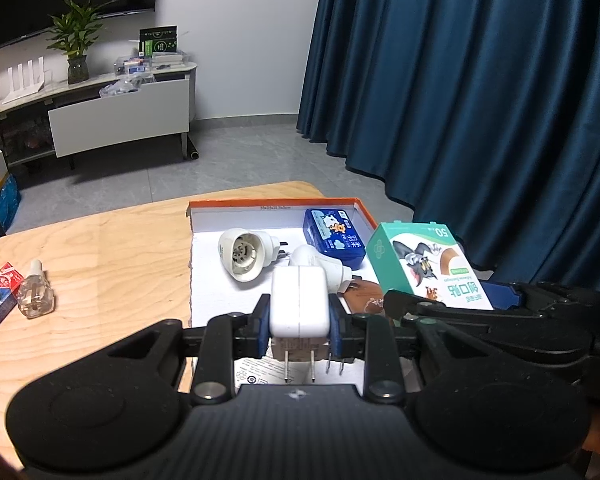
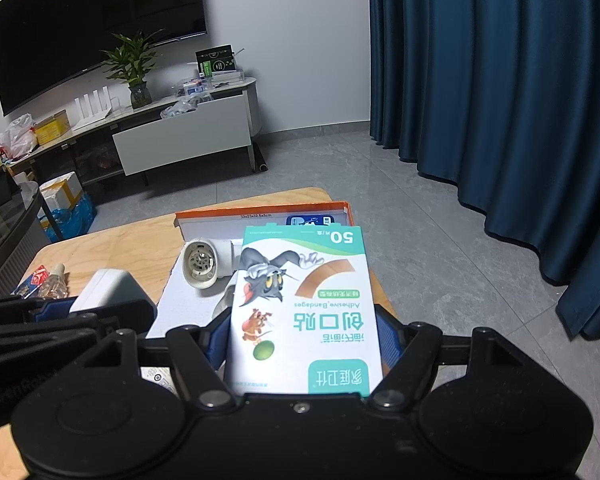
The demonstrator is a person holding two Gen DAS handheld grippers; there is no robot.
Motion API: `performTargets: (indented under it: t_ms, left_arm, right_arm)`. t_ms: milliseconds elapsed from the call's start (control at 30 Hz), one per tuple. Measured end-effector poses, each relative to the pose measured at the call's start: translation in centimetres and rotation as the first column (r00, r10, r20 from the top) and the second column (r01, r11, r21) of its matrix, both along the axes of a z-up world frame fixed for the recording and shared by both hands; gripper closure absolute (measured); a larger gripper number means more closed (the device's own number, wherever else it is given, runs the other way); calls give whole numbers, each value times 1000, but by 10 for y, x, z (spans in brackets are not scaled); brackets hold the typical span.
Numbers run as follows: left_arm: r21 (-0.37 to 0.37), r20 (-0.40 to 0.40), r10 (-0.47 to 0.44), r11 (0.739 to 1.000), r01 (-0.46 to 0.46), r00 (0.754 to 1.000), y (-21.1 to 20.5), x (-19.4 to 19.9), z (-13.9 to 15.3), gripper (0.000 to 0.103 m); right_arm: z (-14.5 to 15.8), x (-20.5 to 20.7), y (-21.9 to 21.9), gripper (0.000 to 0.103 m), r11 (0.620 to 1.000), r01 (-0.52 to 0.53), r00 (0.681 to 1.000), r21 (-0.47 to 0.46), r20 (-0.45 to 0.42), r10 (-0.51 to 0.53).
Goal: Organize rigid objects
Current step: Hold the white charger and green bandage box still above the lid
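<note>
Fingers of left gripper: clamped on white charger, above orange-rimmed box. In box: white plug adapter, blue case. Right gripper: clamped on bandage carton, over box's right side.

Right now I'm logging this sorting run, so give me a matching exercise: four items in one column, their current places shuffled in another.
Items:
1. white charger
2. bandage box
3. blue tin
4. clear bottle

Places:
A. lying in the orange-rimmed box
B. on the wooden table, left of the box
C. clamped in the left gripper
D. clamped in the right gripper

Pairs: 1-C, 2-D, 3-A, 4-B
</note>
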State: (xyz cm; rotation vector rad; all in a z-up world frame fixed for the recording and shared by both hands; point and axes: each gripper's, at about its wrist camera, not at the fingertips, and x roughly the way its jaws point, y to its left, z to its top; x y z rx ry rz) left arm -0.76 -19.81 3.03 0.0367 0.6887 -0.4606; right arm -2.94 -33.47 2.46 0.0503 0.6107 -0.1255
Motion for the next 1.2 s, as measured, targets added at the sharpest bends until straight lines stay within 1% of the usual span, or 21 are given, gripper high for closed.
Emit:
performTargets:
  t_ms: [333, 967, 1200]
  left_arm:
    - [1, -10, -8, 1000, 8, 1000, 0, 1, -3, 74]
    - [-6, -21, -24, 1000, 24, 999, 1, 2, -8, 74]
    - [-7, -24, -29, 1000, 29, 999, -1, 3, -9, 74]
  right_arm:
    - [-9, -4, -5, 19, 1000, 6, 1000, 5, -8, -6]
    - [-8, -10, -16, 19, 999, 50, 998, 15, -37, -50]
    - [-11, -10, -16, 19, 999, 47, 997, 22, -54, -46]
